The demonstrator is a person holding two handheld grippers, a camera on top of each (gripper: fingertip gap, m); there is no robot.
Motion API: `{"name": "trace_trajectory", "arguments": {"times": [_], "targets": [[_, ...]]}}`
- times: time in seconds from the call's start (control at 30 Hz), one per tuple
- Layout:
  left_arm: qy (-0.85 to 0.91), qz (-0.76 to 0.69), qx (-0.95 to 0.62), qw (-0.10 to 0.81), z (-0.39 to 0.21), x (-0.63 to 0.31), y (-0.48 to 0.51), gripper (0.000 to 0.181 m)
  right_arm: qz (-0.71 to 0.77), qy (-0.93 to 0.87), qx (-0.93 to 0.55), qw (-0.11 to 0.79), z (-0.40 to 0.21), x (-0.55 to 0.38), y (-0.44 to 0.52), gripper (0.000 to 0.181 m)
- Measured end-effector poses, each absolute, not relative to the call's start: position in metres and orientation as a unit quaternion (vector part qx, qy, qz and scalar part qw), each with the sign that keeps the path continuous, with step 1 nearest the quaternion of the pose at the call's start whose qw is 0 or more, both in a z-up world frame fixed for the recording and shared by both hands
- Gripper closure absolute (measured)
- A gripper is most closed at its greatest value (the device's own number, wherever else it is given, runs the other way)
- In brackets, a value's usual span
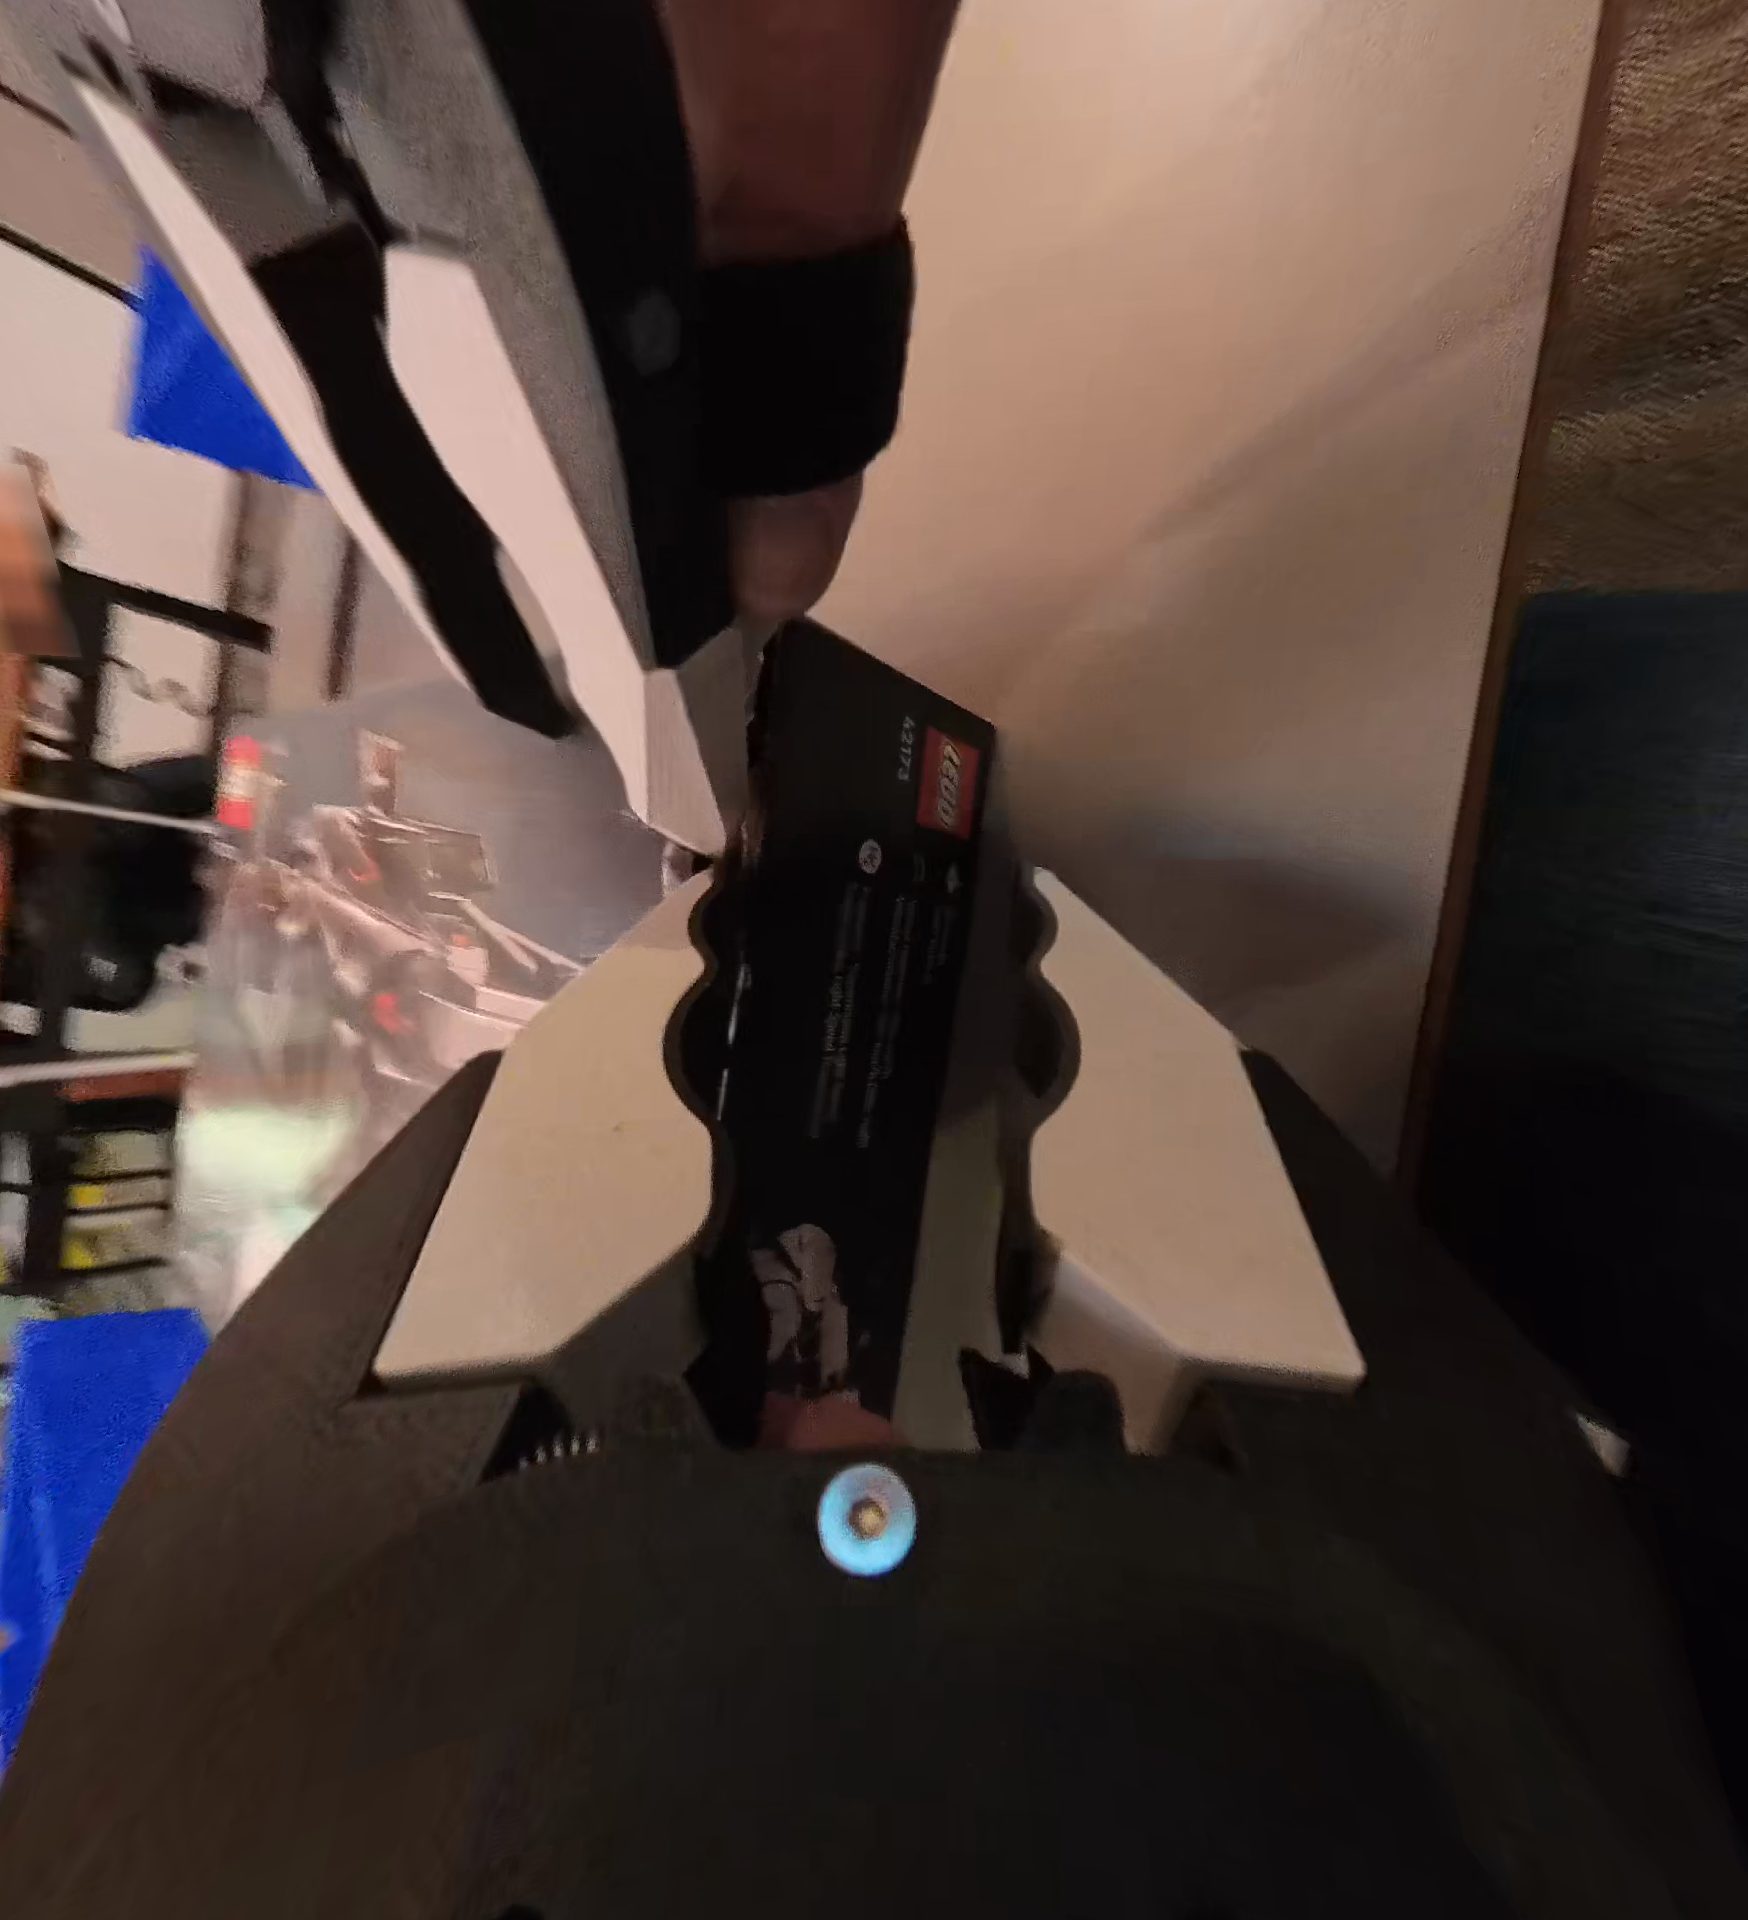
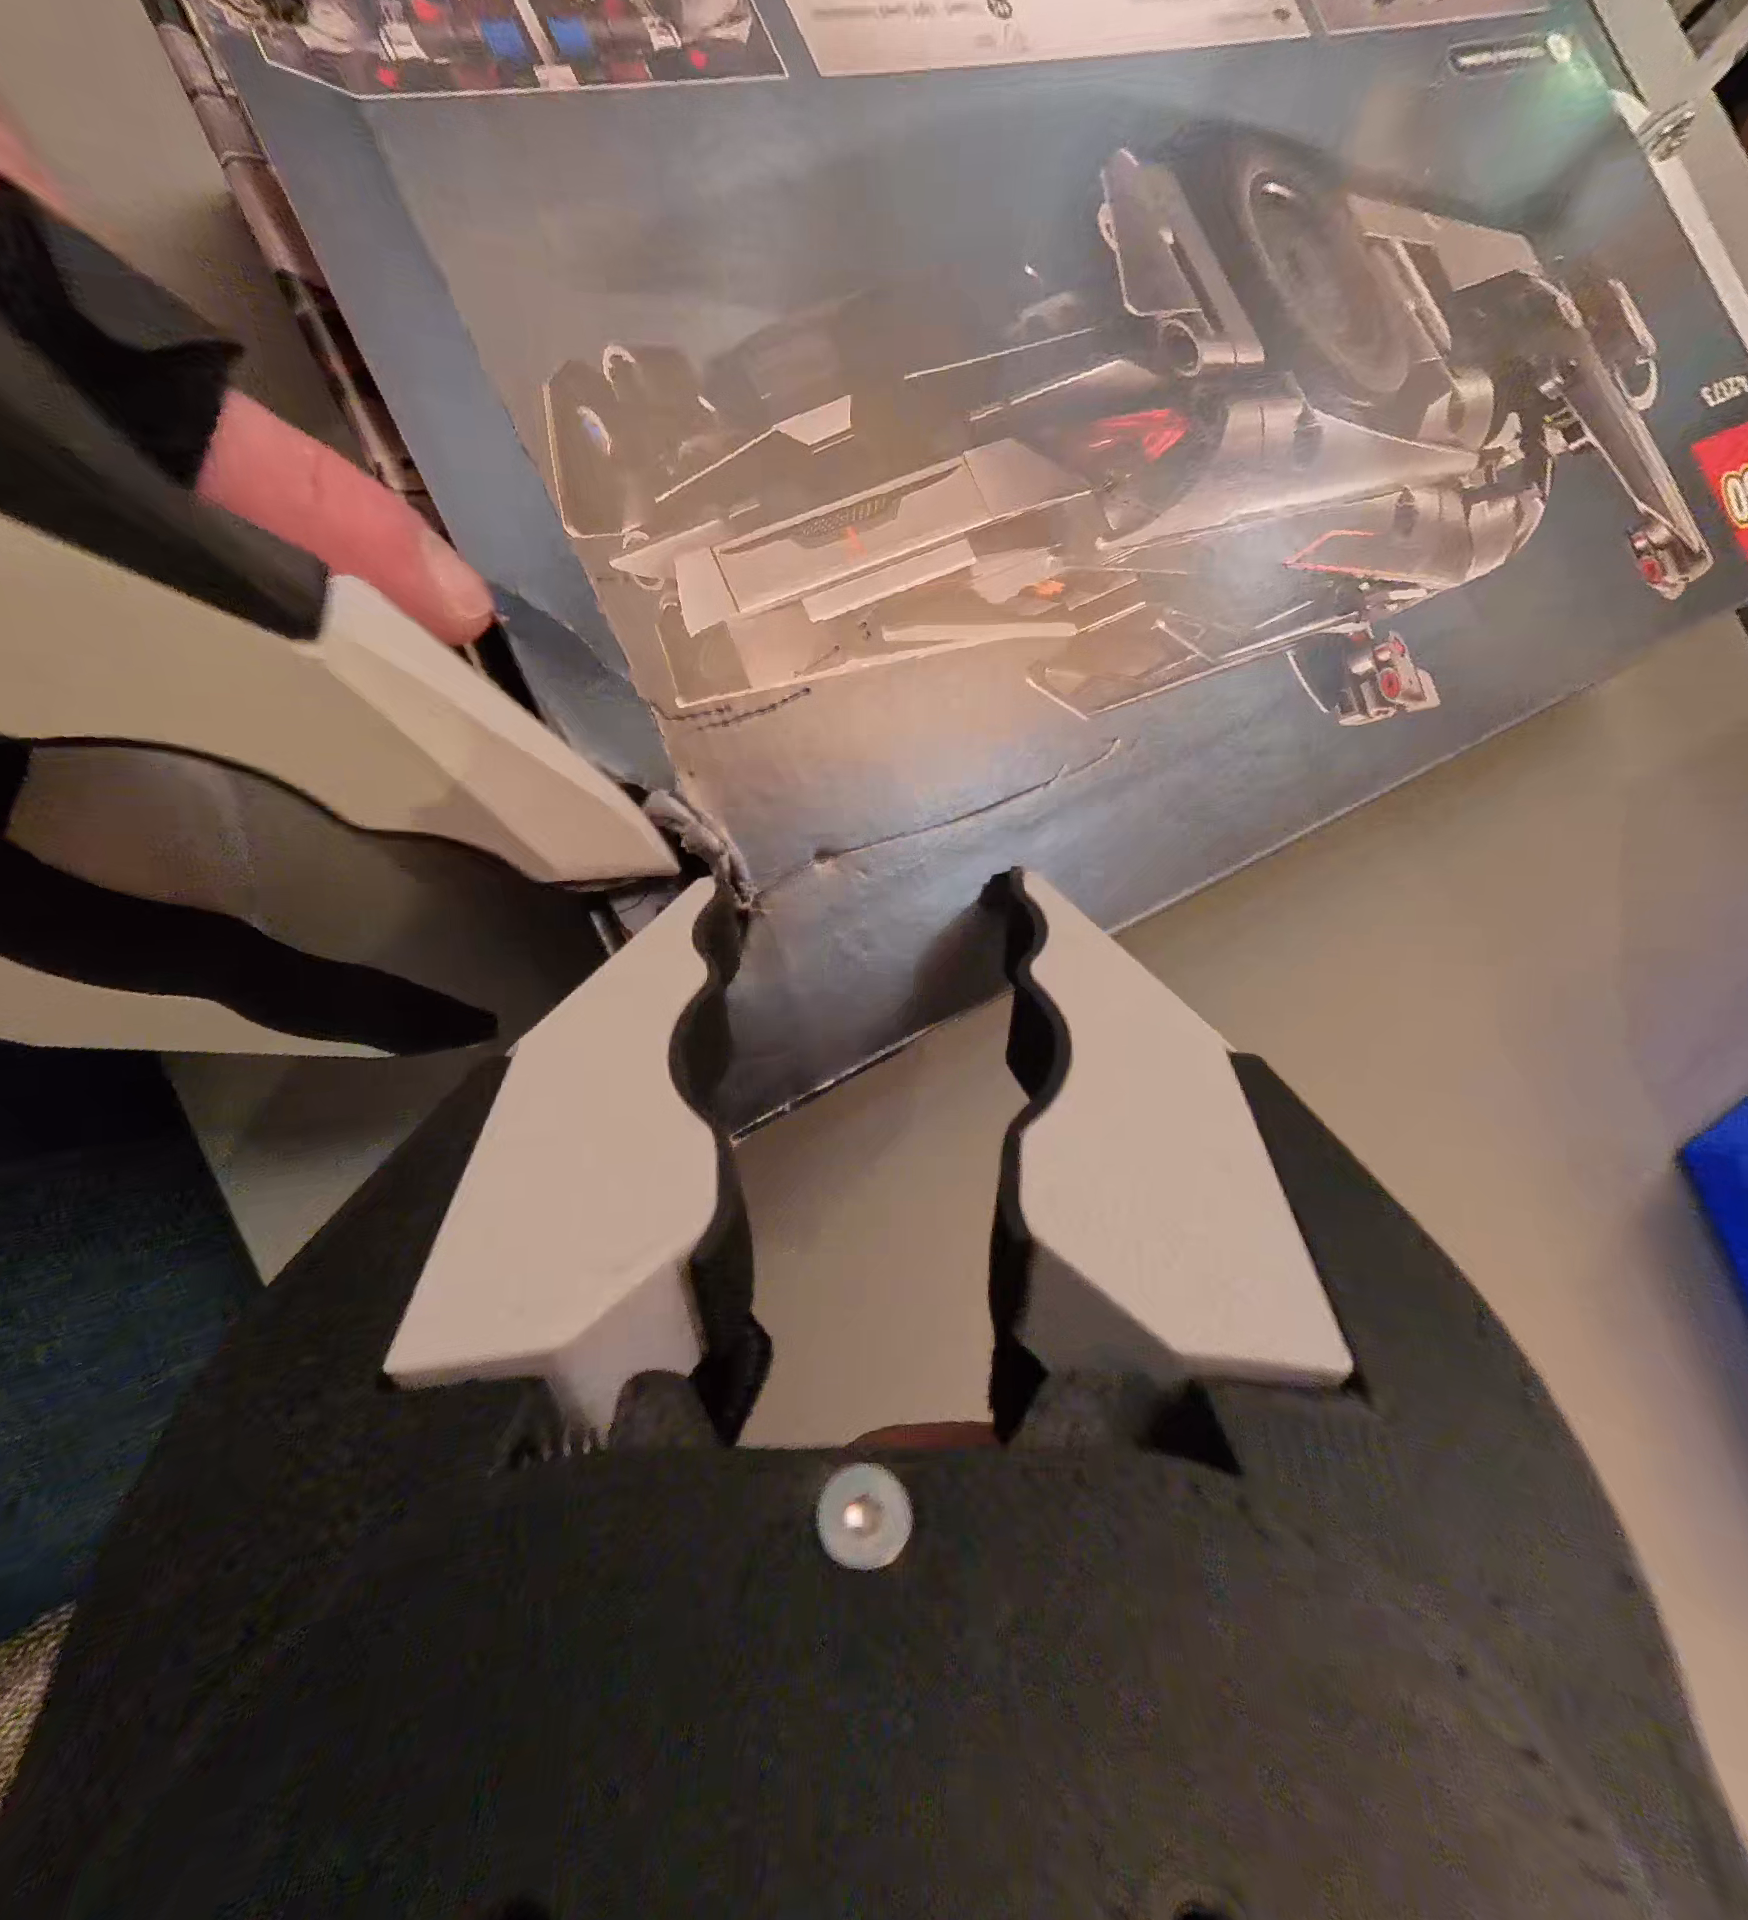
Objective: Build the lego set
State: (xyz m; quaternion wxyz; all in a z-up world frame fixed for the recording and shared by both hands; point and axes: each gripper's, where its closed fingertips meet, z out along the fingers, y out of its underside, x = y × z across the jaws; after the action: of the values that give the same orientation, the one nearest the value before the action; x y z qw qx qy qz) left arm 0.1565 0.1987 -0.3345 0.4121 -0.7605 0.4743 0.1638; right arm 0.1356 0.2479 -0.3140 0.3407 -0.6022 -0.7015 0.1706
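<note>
While the left hand-held gripper (image 1: pixel 870 904) pinches the box flap (image 1: pixel 849 987), the right hand-held gripper (image 2: pixel 865 894) (spread) frames the box back (image 2: pixel 1057 468).

From my remote seat this reads as a workshop or lab room. In the left wrist view, black metal shelving racks (image 1: pixel 70 935) stand at nine o'clock beside a red extinguisher-like cylinder (image 1: pixel 238 781), too blurred to be sure of. The pale smooth tabletop (image 2: pixel 1472 1039) and dark blue-green carpet (image 2: pixel 49 1403) at eight o'clock suggest a fitted work space.
</note>
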Motion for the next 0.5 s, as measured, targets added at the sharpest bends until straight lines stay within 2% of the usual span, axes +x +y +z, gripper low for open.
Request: {"name": "trace_trajectory", "arguments": {"times": [0.03,0.17,0.5], "targets": [[0.476,0.156,-0.773,0.389,-0.3389,0.1548,0.1993,0.126,0.173,-0.705,-0.597,0.342,-0.3146,0.1342,0.2481,0.131],[0.484,0.144,-0.795,0.337,-0.3405,0.1549,0.2034,0.134,0.177,-0.71,-0.59,0.34,-0.3146,0.1336,0.2493,0.131],[0.502,0.251,-0.725,0.4,-0.3397,0.1548,0.2032,0.148,0.221,-0.701,-0.601,0.312,-0.3107,0.1324,0.2505,0.132]]}}
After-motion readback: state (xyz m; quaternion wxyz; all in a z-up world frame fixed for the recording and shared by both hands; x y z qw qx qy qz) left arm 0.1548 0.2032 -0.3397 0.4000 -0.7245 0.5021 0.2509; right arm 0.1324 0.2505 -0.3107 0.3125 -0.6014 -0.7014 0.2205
